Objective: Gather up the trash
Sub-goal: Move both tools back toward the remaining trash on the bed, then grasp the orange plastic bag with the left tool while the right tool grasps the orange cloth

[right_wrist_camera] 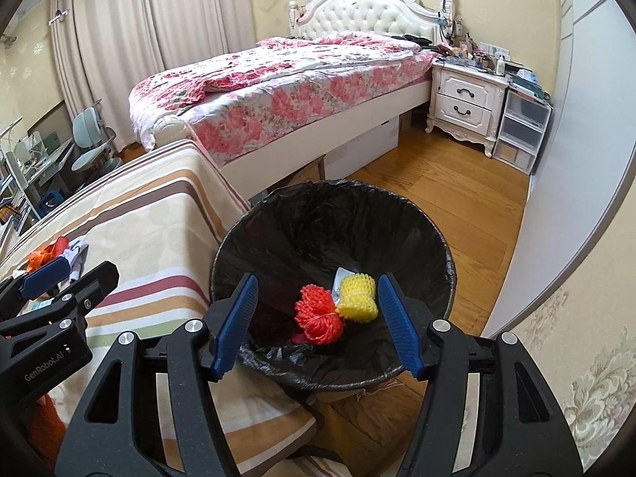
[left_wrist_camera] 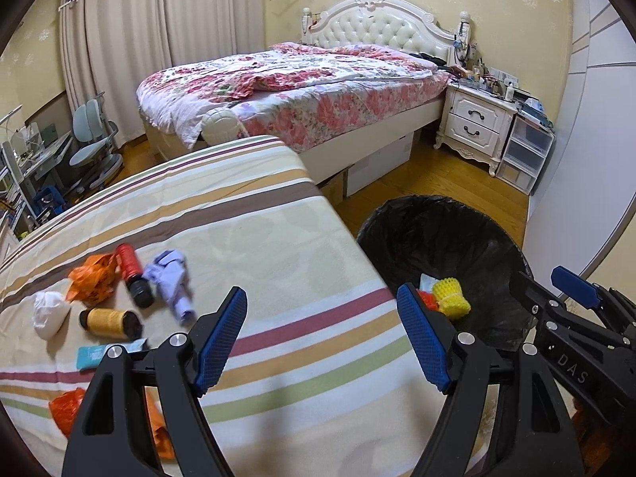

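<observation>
**Still six or more scraps on the striped bed, three in the bin**

Currently both tools are spread wide with nothing between their blue ribbed pads. The left tool hangs over the striped bed near its right edge; the right tool hangs over the bin, which stands on the wooden floor just beside that edge.

Toward the bed's left edge lies a loose cluster of trash:
- two thread spools, one red with a black end, one mustard yellow, both cylinders lying on their sides
- one crumpled orange plastic bag, touching the red spool
- one twisted lilac cloth scrap, just right of the red spool
- one white crumpled wad, soft and rounded
- one flat teal wrapper, partly behind the left tool's arm

More orange plastic shows at the near edge, half hidden by the tool, so its count is unclear.

The bin is round, lined with a glossy, wrinkled black bag. At its bottom sit three pieces: one red foam net sleeve, one yellow foam net sleeve, the two touching, and a pale blue-white scrap tucked behind them.
</observation>
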Demonstrator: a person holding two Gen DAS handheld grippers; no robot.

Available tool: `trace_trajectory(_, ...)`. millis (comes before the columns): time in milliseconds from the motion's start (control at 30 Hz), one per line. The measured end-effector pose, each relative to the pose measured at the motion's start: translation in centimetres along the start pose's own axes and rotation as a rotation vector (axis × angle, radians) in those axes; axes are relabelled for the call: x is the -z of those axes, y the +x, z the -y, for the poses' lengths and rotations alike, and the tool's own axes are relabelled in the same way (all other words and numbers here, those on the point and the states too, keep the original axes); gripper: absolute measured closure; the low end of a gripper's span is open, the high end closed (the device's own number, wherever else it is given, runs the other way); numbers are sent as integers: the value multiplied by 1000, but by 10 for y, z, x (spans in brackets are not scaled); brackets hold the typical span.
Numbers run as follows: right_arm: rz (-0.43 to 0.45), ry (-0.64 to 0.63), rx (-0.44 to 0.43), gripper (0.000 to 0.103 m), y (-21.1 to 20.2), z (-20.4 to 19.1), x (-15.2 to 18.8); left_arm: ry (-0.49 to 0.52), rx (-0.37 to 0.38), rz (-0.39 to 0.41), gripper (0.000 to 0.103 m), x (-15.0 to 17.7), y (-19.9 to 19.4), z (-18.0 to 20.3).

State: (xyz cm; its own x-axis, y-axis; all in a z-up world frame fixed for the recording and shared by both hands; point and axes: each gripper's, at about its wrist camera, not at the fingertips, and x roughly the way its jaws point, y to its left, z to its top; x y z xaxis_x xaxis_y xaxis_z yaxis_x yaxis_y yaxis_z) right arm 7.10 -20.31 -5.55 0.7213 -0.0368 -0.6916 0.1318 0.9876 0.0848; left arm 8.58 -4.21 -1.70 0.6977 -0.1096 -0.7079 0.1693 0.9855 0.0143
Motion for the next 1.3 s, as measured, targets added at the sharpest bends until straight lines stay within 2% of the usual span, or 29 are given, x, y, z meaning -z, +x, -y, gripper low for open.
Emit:
trace_trajectory(300,-12,-45,-58,41,-14,-31,15,-34,-72,-4,28,26,-30,-44)
trace_trajectory(700,-24,-136,-152,41,-30,-88,36,-135,-174,-20,25,67,-61,-110)
trace_trajectory(800,-22,-158,-168,37,-33,-99,39,-152,-195,-35,25,77,-59,-121)
trace_trajectory(1067,-37,-202,-191,36,-31,-125,42,-173,-217,-67,24,89,-53,-141)
trace_trajectory(1300,-53,-236,-205,36,-28,-142,46,-247,-205,-98,24,97,-48,-166)
